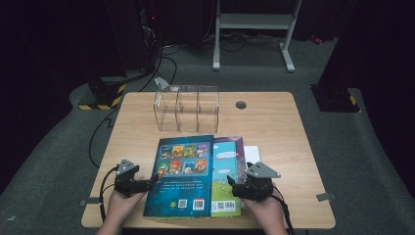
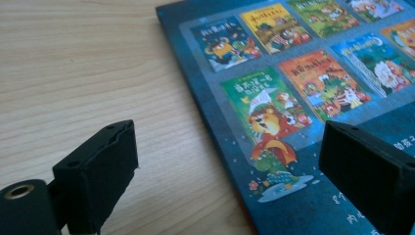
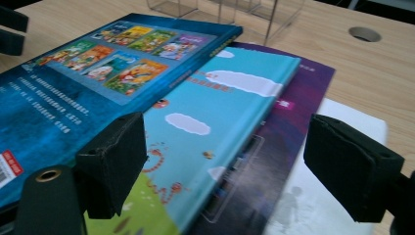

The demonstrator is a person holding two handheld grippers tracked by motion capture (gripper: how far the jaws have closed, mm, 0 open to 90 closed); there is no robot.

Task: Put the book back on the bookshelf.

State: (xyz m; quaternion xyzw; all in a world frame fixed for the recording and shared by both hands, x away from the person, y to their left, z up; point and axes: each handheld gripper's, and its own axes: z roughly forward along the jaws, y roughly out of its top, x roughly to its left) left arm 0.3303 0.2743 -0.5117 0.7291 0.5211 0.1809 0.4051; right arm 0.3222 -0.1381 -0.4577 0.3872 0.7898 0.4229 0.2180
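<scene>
A stack of books lies at the table's near middle. On top is a dark blue book (image 1: 183, 176) (image 2: 303, 73) (image 3: 73, 83), back cover up, printed with small cover pictures. Under it sit a light blue book (image 1: 225, 161) (image 3: 220, 112), a purple book (image 1: 239, 144) (image 3: 293, 98) and a white one (image 1: 252, 154) (image 3: 355, 115). My left gripper (image 1: 152, 180) (image 2: 227, 147) is open at the stack's left edge, one jaw over the wood and one over the blue cover. At the stack's right side my right gripper (image 1: 230, 183) (image 3: 227, 147) is open above the lower books, holding nothing.
A clear acrylic organizer (image 1: 188, 107) (image 3: 235, 10) with three compartments stands behind the books. A round cable hole (image 1: 241, 104) (image 3: 364, 33) lies to its right. Bare wooden table (image 1: 274, 127) stretches on both sides of the stack. Cables and a white frame stand on the floor beyond.
</scene>
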